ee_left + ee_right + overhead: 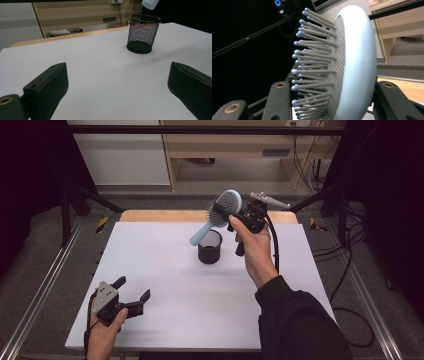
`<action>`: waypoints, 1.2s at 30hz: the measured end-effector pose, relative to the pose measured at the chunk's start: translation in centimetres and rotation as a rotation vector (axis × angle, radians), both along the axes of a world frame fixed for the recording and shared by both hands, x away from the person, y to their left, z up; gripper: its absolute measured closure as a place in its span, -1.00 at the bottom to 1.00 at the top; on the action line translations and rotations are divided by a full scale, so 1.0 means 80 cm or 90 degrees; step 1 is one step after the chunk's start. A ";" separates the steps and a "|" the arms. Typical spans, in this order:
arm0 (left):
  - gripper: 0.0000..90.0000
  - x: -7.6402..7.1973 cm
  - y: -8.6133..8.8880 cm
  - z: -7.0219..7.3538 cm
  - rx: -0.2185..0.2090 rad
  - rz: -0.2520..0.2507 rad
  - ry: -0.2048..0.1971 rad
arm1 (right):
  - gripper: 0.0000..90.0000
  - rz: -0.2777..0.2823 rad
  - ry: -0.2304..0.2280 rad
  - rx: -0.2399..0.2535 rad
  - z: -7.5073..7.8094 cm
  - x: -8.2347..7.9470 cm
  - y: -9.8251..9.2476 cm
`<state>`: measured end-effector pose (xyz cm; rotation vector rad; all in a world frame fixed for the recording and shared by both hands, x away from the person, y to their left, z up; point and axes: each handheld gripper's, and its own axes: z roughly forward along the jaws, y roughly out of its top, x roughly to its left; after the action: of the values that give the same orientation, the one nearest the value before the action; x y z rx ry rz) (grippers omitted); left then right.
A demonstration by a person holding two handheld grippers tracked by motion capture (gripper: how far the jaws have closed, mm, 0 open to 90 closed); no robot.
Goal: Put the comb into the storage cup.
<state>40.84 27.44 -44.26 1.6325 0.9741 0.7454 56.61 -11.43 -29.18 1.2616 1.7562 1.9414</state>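
- I see the light blue hairbrush (220, 213) tilted; its long axis runs from the head at 1 o'clock to the handle tip at 7 o'clock, above the black mesh cup (209, 247).
- My right gripper (239, 216) is clamped on the brush head, the bristles against one jaw.
- The right hand (256, 251) is raised over the table (200, 320); the left gripper (133, 295) rests low with jaws apart.

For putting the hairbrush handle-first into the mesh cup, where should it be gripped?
By the head, as the right gripper does now: jaws across the hairbrush, bristles and back. That leaves the slim handle free, angled down over the mesh cup.
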 end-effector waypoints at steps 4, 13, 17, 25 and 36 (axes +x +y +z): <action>-0.93 0.000 0.000 0.000 0.001 0.000 0.000 | 0.14 -0.007 -0.001 0.000 0.001 0.001 -0.005; -0.93 0.000 0.000 0.000 0.000 0.000 -0.001 | 0.14 -0.021 -0.001 0.003 0.001 0.004 -0.015; -0.93 0.000 -0.001 0.000 0.001 -0.001 -0.001 | 0.14 -0.027 0.000 0.007 0.002 0.005 -0.018; -0.93 0.000 0.000 0.000 0.002 0.002 -0.002 | 0.14 -0.036 -0.003 -0.007 0.000 0.008 -0.024; -0.95 0.000 0.000 0.000 0.002 0.002 -0.002 | 0.14 -0.054 0.006 -0.005 -0.007 0.012 -0.034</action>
<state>40.82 27.42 -44.25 1.6325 0.9733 0.7516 57.59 -14.12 -29.75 1.3213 1.6844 1.8830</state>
